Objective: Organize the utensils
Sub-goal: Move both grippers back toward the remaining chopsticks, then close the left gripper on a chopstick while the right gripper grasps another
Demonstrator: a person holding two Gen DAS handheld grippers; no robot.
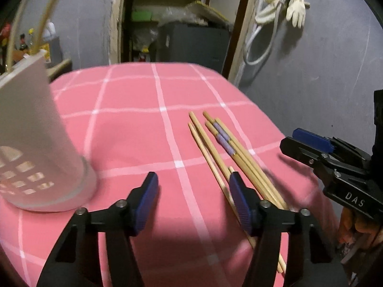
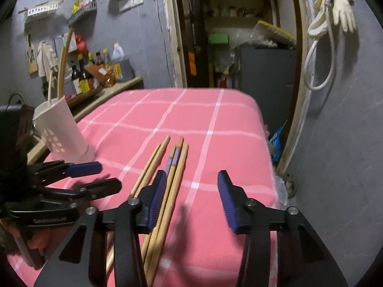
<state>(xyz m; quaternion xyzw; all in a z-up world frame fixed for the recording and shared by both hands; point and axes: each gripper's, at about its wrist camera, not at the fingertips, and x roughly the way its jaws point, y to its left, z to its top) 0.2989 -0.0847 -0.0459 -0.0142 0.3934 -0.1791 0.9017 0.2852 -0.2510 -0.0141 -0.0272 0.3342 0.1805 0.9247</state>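
Observation:
Several bamboo chopsticks (image 1: 225,141) (image 2: 180,167), some with purple bands, lie side by side on the pink checked tablecloth (image 1: 131,124) (image 2: 227,148). A white perforated utensil holder (image 1: 36,131) (image 2: 64,129) stands at the table's left, with two chopsticks (image 2: 62,67) upright in it. My left gripper (image 1: 194,181) (image 2: 109,175) is open over bare cloth, its right finger above the sticks' near ends. My right gripper (image 2: 192,179) (image 1: 290,138) is open too. Its left finger overlaps the bundle and nothing is pressed between its pads.
A grey wall with hanging gloves (image 2: 344,12) and a hose stands to the right of the table. An open doorway (image 2: 239,35) to a cluttered storeroom lies beyond the far edge. Bottles (image 2: 83,76) crowd a counter behind the holder.

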